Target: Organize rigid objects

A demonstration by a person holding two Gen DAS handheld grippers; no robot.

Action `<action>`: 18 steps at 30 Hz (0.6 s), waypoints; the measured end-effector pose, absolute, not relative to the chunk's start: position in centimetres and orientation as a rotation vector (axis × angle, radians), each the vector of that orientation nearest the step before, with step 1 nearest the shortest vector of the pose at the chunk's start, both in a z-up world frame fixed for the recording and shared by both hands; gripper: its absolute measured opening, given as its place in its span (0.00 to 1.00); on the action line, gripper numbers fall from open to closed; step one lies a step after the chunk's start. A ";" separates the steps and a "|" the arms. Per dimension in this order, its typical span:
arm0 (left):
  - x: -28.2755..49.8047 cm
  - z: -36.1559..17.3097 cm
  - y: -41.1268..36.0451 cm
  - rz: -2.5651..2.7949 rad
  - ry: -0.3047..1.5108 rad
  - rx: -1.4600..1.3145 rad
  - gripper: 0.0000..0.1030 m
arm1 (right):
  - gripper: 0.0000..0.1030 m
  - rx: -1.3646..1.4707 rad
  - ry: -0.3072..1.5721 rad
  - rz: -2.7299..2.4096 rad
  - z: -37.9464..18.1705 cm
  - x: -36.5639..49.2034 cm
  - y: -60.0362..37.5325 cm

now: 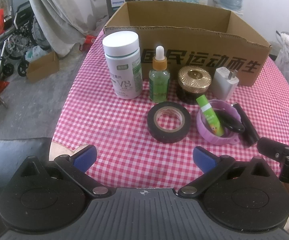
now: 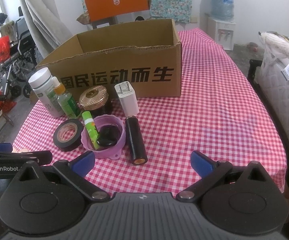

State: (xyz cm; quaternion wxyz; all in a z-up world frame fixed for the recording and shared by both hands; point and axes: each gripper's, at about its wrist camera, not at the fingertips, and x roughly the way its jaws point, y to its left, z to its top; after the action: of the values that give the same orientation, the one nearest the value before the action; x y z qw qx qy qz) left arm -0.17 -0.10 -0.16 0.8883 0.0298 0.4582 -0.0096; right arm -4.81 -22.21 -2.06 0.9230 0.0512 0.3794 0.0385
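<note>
An open cardboard box [image 1: 196, 46] [image 2: 124, 64] stands at the back of the checked table. In front of it stand a white pill bottle [image 1: 124, 64] [image 2: 44, 92], a green dropper bottle [image 1: 158, 78] [image 2: 67, 102], a gold-lidded jar [image 1: 194, 82] [image 2: 94, 100] and a white charger [image 1: 225, 83] [image 2: 127, 100]. Nearer lie a black tape roll [image 1: 168, 124] [image 2: 68, 135], a purple bowl [image 1: 206, 132] [image 2: 114, 146] with a green tube [image 1: 209, 115] [image 2: 90, 130] and a black item inside, and a black cylinder [image 1: 247, 125] [image 2: 135, 140]. My left gripper [image 1: 144, 158] and right gripper [image 2: 142, 161] hover open, holding nothing.
A red-and-white checked cloth [image 2: 214, 110] covers the table, bare on its right half. A wheelchair [image 1: 18, 46] and a small box sit on the floor at left. A mattress [image 2: 284, 74] lies along the right edge; a water dispenser [image 2: 223, 20] stands behind.
</note>
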 end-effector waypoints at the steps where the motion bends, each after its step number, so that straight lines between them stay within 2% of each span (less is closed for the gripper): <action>1: -0.2 -0.2 -0.1 -0.019 0.952 0.063 1.00 | 1.00 0.105 0.779 0.080 -2.1 -4.8 -22.2; 18: -0.2 -0.2 0.0 -0.020 0.953 0.069 1.00 | 1.00 0.111 0.783 0.092 -2.1 -4.7 -22.3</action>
State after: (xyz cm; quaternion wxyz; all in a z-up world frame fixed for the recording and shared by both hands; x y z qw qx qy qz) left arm -0.21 -0.04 -0.16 0.8879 0.0333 0.4587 -0.0097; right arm -4.65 -22.25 -2.08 0.9219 0.0541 0.3811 0.0450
